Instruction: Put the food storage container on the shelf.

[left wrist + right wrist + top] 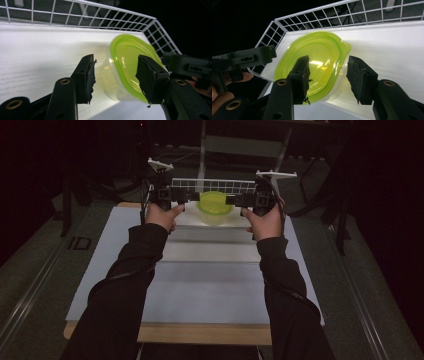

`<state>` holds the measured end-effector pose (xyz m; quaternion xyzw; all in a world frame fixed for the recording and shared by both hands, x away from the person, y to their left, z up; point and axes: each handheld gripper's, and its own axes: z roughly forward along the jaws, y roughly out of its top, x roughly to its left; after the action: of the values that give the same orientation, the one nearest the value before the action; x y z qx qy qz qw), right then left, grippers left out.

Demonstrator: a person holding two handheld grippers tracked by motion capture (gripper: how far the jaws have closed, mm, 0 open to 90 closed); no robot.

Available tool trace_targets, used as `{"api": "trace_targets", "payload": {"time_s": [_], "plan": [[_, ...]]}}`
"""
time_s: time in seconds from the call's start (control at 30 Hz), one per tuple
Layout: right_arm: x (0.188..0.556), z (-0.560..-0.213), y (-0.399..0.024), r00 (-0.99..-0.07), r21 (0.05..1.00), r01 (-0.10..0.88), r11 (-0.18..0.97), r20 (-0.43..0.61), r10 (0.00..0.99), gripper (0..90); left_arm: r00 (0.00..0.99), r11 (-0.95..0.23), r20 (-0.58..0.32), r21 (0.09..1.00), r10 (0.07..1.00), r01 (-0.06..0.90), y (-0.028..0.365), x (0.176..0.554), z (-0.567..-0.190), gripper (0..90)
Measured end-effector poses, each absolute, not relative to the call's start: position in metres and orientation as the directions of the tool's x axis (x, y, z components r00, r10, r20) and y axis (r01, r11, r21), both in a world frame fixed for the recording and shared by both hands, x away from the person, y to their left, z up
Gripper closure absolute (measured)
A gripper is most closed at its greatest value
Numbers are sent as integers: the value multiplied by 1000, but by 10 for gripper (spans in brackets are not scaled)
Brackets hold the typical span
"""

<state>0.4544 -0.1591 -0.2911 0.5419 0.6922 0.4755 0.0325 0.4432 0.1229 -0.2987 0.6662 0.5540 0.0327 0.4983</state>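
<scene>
Both forearms, in dark sleeves, are reaching forward from the near edge, roughly parallel and well apart. The left hand (162, 215) is gripping the left gripper (192, 196), whose jaws are pointing inward toward the other hand. The right hand (263, 222) is holding the right gripper (231, 200), its jaws aimed back the opposite way. The two tools are facing each other at about the same height, each with its jaws standing parted.
</scene>
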Motion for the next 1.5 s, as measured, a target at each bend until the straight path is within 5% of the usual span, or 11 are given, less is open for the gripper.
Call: {"api": "trace_targets", "payload": {"time_s": [0.57,0.73,0.87,1.23,1.5], "plan": [[394,-292,-152,-546,766,639,68,390,741,565,549,24,-461,780,697,625,131,368,-319,401],[384,-311,-142,-576,760,639,119,370,729,732,611,3,-419,826,672,564,132,344,-332,384],[384,-328,-134,-573,749,645,151,344,744,892,655,6,-441,832,614,555,135,334,-349,270],[400,-342,-126,-539,746,655,123,346,768,897,708,-36,-386,865,592,501,140,313,-409,20],[416,-345,-127,-506,740,667,89,362,783,897,730,-110,-287,890,620,442,131,297,-451,20]]}}
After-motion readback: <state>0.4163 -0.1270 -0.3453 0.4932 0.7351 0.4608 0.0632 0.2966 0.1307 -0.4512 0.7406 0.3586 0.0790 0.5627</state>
